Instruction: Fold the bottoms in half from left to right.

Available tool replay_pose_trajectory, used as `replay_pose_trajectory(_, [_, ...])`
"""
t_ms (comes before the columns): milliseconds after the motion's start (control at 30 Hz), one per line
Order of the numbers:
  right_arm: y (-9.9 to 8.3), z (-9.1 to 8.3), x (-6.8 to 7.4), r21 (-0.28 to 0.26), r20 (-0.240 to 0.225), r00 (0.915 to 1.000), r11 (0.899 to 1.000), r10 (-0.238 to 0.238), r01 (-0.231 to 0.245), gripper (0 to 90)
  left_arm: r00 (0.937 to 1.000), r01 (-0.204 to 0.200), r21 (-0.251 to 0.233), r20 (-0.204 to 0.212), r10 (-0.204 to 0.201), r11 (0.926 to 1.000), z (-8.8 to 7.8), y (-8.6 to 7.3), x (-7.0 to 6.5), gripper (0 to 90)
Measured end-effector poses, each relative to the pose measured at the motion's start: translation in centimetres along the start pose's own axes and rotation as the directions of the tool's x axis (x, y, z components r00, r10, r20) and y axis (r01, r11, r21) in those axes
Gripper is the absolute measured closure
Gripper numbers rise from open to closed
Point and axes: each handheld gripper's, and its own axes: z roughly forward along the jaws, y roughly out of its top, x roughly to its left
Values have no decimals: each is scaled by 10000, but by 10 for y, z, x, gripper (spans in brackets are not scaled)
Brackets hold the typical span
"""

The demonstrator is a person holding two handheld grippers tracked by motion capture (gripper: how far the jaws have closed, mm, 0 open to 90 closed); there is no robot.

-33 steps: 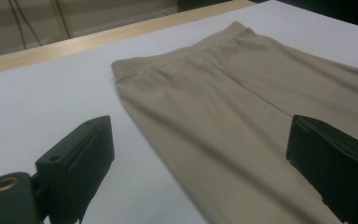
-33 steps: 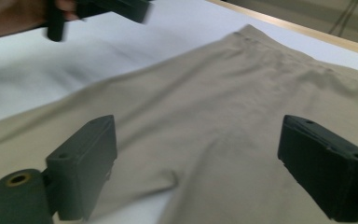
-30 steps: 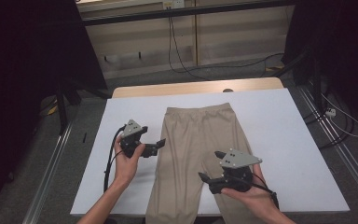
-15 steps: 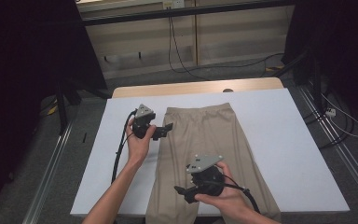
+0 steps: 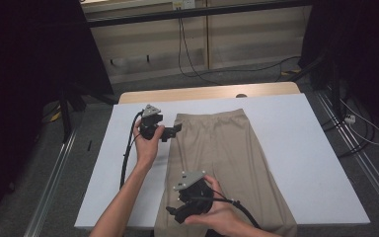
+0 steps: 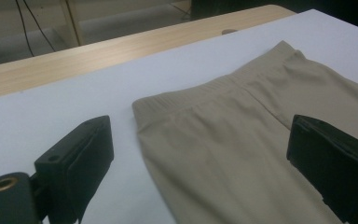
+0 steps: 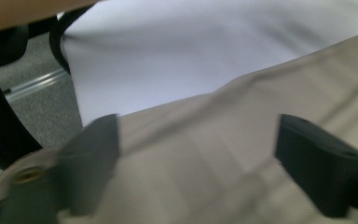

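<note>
A: Trousers (image 5: 227,168) first: where do they lie from my hand-held grippers?

B: From the high view, the beige trousers lie flat on the white surface (image 5: 306,163), long axis running far to near, waistband at the far end, legs reaching the near edge. My left hand-held gripper (image 5: 173,132) sits just beside their left edge, near the waistband corner, pointing right at the cloth. My right hand-held gripper (image 5: 175,214) hovers over the near left edge of the left leg, pointing left and toward me.

A: Which one is nearer its spot?

B: I judge the left one; the waistband corner is right in front of it. The right one has cloth under it already, though I can't tell if it touches.

A: And the left gripper view?

B: My left hand-held gripper (image 6: 196,168) is spread wide, nothing pinched. The waistband corner (image 6: 142,106) lies just beyond and between the jaws, a little toward the left jaw.

A: The right gripper view?

B: Blurred. My right hand-held gripper (image 7: 205,163) is spread too, having just narrowed a little, with fabric beneath and between the jaws but not pinched. The trouser edge (image 7: 177,100) runs slantwise just beyond them, white surface past it.

A: Any containers?

B: None on the surface.
</note>
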Motion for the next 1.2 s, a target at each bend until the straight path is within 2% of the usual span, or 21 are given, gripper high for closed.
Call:
replay_pose_trajectory(33, [-1, 7, 7, 95, -273, 9996, 9999, -66, 68, 319, 10000, -69, -81, -59, 69, 9999, 2, 0, -1, 77])
replay_pose_trajectory(100, [-2, 13, 12, 153, -370, 9992, 9998, -156, 162, 401, 9999, -90, -9, -50, 89, 10000, 3, -1, -1, 77])
replay_pose_trajectory(133, [-2, 13, 12, 153, -370, 9992, 9998, -156, 162, 401, 10000, -71, 16, -48, 71, 10000, 3, -1, -2, 77])
replay_pose_trajectory(167, [-3, 20, 17, 289, -414, 9987, 9991, -286, 298, 473, 10000, -84, 117, -13, 84, 9999, 3, -2, -2, 76])
replay_pose_trajectory(300, [-2, 30, 20, 288, -552, 9982, 9992, -244, 261, 545, 9999, -160, 277, 38, 159, 9995, 3, -3, -1, 74])
replay_pose_trajectory(467, [2, 39, 20, 424, -358, 9993, 9990, -145, 160, 539, 9999, -104, 359, -10, 104, 9993, 2, -5, 1, 73])
replay_pose_trajectory(500, [2, 45, 21, 445, -309, 9995, 9989, -103, 117, 498, 10000, -36, 338, -44, 37, 9994, 2, -6, 1, 72])
replay_pose_trajectory(533, [2, 45, 21, 445, -309, 9995, 9989, -103, 117, 498, 10000, -36, 338, -44, 37, 9994, 2, -6, 1, 72])
replay_pose_trajectory(567, [3, 47, 25, 500, -190, 9997, 9987, -127, 136, 409, 10000, 16, 318, -5, -16, 9995, 2, -7, 3, 71])
replay_pose_trajectory(600, [3, 47, 25, 500, -190, 9997, 9987, -127, 136, 409, 10000, 16, 318, -5, -16, 9995, 2, -7, 3, 71])
replay_pose_trajectory(633, [4, 50, 33, 566, 87, 9998, 9983, -171, 166, 334, 10000, 8, 366, -69, -6, 9993, 2, -7, 4, 70])
replay_pose_trajectory(667, [4, 50, 33, 566, 87, 9998, 9983, -171, 166, 334, 10000, 8, 366, -69, -6, 9993, 2, -7, 4, 70])
replay_pose_trajectory(733, [2, 53, 41, 499, 529, 9981, 9983, -311, 285, 307, 9999, 77, 377, -78, -74, 9993, 2, -8, 5, 70])
replay_pose_trajectory(833, [0, 54, 43, 329, 652, 9978, 9994, -90, 69, 307, 10000, 61, 454, -73, -58, 9990, 2, -9, 5, 69])
replay_pose_trajectory(933, [-1, 52, 44, 310, 835, 9965, 9995, -96, 71, 381, 10000, 56, 485, -25, -55, 9988, 2, -9, 5, 69])
replay_pose_trajectory(967, [-1, 48, 43, 384, 1047, 9945, 9993, -35, -6, 567, 9999, 105, 481, -5, -105, 9988, 3, -9, 5, 69])
replay_pose_trajectory(1000, [-1, 48, 43, 384, 1047, 9945, 9993, -35, -6, 567, 9999, 105, 481, -5, -105, 9988, 3, -9, 5, 69])
replay_pose_trajectory(1033, [-2, 45, 39, 382, 999, 9950, 9993, 22, -60, 644, 9999, 105, 441, -58, -102, 9990, 3, -10, 6, 69])
replay_pose_trajectory(1067, [-2, 45, 39, 382, 999, 9950, 9993, 22, -60, 644, 9999, 105, 441, -58, -102, 9990, 3, -10, 6, 70])
replay_pose_trajectory(1100, [-2, 43, 37, 468, 1000, 9948, 9986, 201, -249, 685, 9999, 144, 490, -44, -142, 9987, 4, -10, 6, 69])
replay_pose_trajectory(1200, [0, 43, 36, 453, 1025, 9938, 9978, 427, -475, 652, 9998, 202, 490, -36, -201, 9986, 5, -11, 7, 69])
